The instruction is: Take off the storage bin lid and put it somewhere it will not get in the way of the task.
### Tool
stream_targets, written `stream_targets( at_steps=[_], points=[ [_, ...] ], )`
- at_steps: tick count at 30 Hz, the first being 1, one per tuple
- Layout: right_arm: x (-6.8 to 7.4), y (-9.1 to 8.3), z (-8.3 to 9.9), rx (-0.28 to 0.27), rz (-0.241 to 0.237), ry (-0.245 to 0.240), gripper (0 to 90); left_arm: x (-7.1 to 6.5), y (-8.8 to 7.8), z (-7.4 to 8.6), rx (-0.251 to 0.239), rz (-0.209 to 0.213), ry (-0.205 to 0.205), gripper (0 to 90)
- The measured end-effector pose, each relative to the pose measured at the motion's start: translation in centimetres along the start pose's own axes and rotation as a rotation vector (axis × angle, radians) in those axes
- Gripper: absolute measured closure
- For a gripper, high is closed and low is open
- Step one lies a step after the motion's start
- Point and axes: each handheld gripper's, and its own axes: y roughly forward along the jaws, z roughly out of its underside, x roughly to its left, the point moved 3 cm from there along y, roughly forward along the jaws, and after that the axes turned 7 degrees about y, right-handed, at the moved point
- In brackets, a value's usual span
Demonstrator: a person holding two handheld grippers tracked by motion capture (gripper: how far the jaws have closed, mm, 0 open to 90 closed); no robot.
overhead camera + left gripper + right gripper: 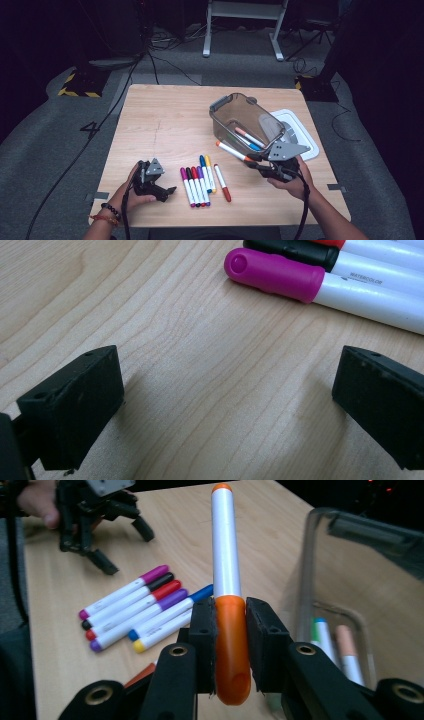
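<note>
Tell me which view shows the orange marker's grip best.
Right gripper view: the orange marker stands upright, its cap clamped between the right claw pads. The high view shows it small, angled toward the clear bin. The left gripper view gives the magenta marker instead.

The room lay dark around a pale wooden table (165,120) on grey carpet (45,135). Black cables (107,117) trailed across the floor. Behind stood a white metal frame (240,25), and yellow-and-black hazard tape (75,90) edged a dark stand's base.
</note>
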Motion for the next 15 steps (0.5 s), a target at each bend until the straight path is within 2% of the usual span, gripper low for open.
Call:
stream_targets(
  at_steps=[3,6,8,12,15],
  points=[
    [-1.4,-0.5,-1.1,0.012,0.037,0.008,75.1,0.0,0.0,0.0,0.0,0.0,0.0,0.4],
    [-3.3,-0.7,-2.2,0.032,0.096,0.016,75.1,0.0,0.0,0.0,0.0,0.0,0.0,0.4],
    [-4.7,-0.6,-2.7,0.042,0.118,0.043,75.1,0.0,0.0,0.0,0.0,0.0,0.0,0.4],
    [-7.0,0.3,-3.4,0.08,0.144,0.088,75.1,0.0,0.0,0.0,-0.001,0.0,-0.002,0.4],
    [-8.4,1.6,-3.7,0.123,0.167,0.099,75.1,0.0,0.0,0.0,0.0,0.0,0.0,0.4]
  ],
)
